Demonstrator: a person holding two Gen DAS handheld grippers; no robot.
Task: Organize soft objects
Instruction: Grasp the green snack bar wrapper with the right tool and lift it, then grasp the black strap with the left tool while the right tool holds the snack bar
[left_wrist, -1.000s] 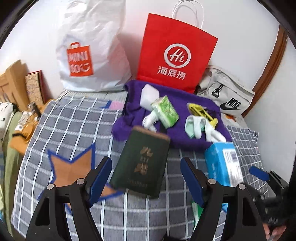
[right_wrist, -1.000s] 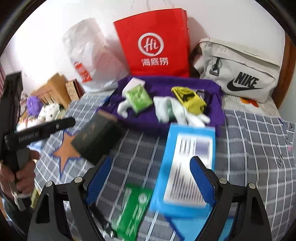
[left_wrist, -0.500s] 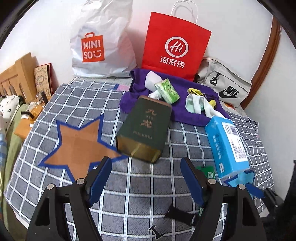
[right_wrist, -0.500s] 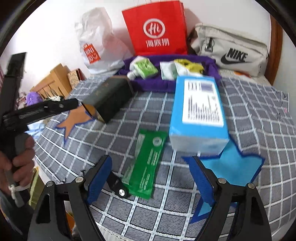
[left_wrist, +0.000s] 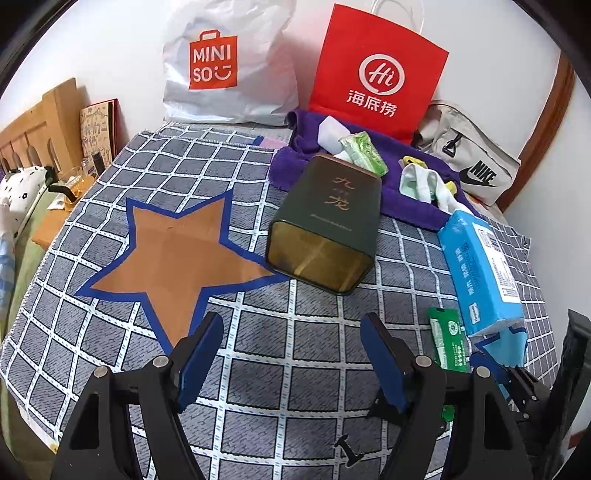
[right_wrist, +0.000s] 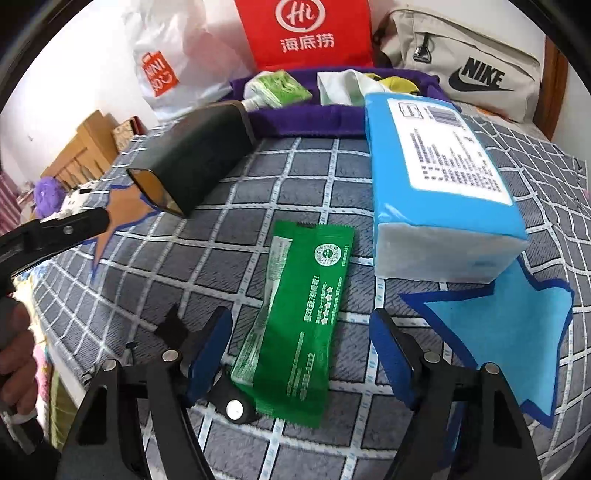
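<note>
- Tissue pack (right_wrist: 439, 173), blue wrapper with white printed label, lies on the grey checked cloth (left_wrist: 280, 354); its near end overlaps one arm of the light-blue star patch (right_wrist: 517, 332). In the left wrist view the same pack (left_wrist: 480, 266) sits at right, long side running away from the camera.
- Green sachet (right_wrist: 295, 321), flat, lies just left of the tissue pack, its near end between the right gripper's (right_wrist: 301, 354) blue pads. Jaws spread wide, nothing held.
- Left gripper (left_wrist: 291, 354) also spread wide and empty, hovering over bare cloth near one point of the brown star patch (left_wrist: 177, 254).
- Dark green tin (left_wrist: 328, 229) with gold characters lies on its side, its glossy end toward the left camera, touching the edge of the brown star.
- Purple towel (left_wrist: 406, 206) behind the tin carries a small green tissue packet (left_wrist: 364, 151), pale socks (left_wrist: 421, 182) and a yellow item, partly hidden.
- Against the wall: white Miniso bag (left_wrist: 221, 66), red paper bag (left_wrist: 376, 74), beige Nike pouch (left_wrist: 476, 166).
- Left edge of the right wrist view: person's hand (right_wrist: 14, 354) on the other gripper's handle.
</note>
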